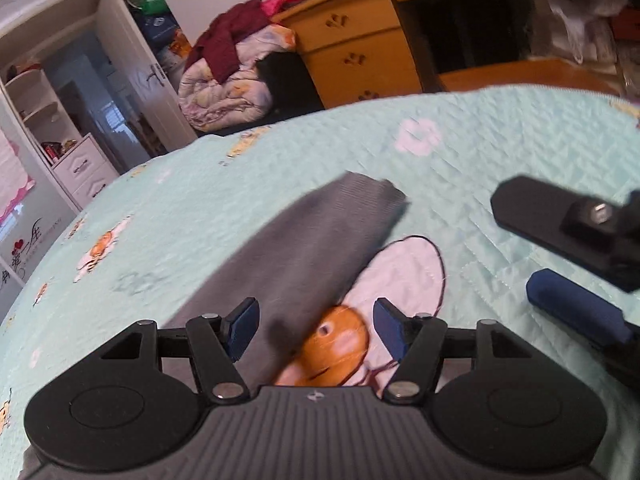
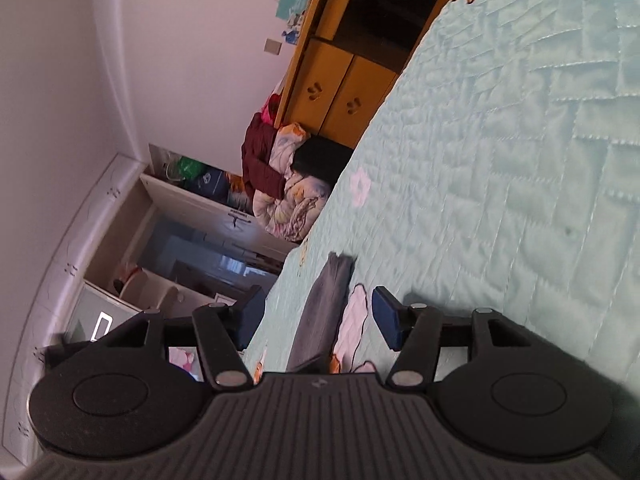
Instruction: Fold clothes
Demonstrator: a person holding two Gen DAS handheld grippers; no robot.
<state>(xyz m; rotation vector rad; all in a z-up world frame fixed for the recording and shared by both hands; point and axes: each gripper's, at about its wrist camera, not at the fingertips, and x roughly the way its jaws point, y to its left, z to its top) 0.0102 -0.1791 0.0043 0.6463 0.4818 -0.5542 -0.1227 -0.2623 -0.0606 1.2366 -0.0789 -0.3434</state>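
Your left gripper (image 1: 316,330) hangs over the bed w/ jaws apart, nothing pinched. The grey garment (image 1: 304,252) lies flat on the mint quilt (image 1: 500,140), running from under that gripper's left pad (image 1: 245,328) ahead and to the right, over a cartoon patch (image 1: 400,276). Right of it, your right gripper (image 1: 532,248) pokes in, fingers spread, empty. From its own cam the right gripper (image 2: 320,320) is rolled sideways, garment (image 2: 320,312) lying just ahead btw the pads, untouched.
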